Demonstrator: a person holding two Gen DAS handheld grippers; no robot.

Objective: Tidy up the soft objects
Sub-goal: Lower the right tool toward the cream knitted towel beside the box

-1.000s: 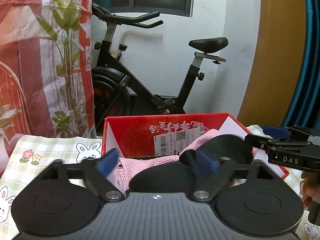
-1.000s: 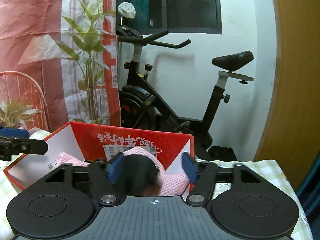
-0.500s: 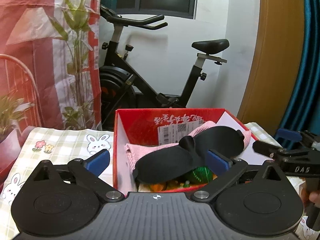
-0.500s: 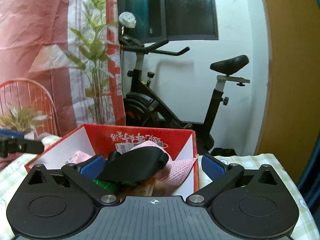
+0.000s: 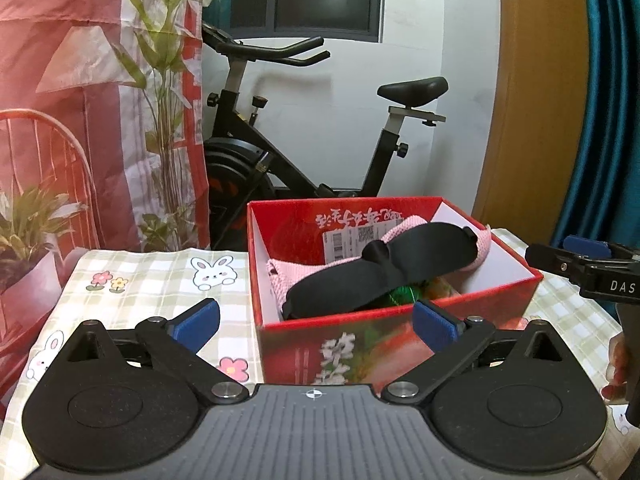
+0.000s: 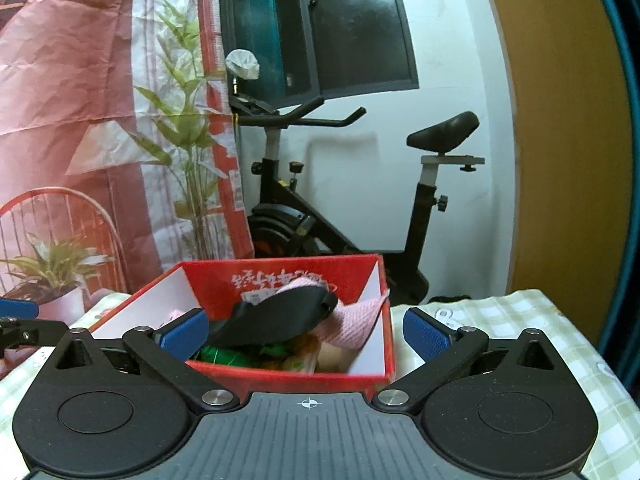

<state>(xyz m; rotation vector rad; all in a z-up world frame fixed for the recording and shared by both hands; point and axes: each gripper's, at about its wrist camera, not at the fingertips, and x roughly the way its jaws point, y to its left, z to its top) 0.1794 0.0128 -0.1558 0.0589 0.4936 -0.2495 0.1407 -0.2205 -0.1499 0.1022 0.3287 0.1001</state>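
A red cardboard box [image 5: 400, 344] stands on the checked tablecloth. A black eye mask [image 5: 384, 270] lies across the top of its contents, over a pink knitted cloth [image 5: 404, 228] and green and orange items. My left gripper [image 5: 314, 322] is open and empty, just in front of the box. My right gripper [image 6: 306, 334] is open and empty, in front of the box [image 6: 368, 280], where the eye mask [image 6: 280, 320] and pink cloth [image 6: 356, 320] also show. The right gripper [image 5: 576, 256] also appears at the right edge of the left wrist view.
The table carries a green checked cloth [image 5: 160, 276] with rabbits and flowers. Behind it stand an exercise bike [image 5: 304, 152], a red plant-print curtain [image 5: 80, 120] and a wooden door [image 5: 532, 120]. The left gripper's fingertip [image 6: 18, 308] shows at the left of the right wrist view.
Both grippers opened and let go of the black eye mask, which now rests in the box. Both have drawn back from the box toward me.
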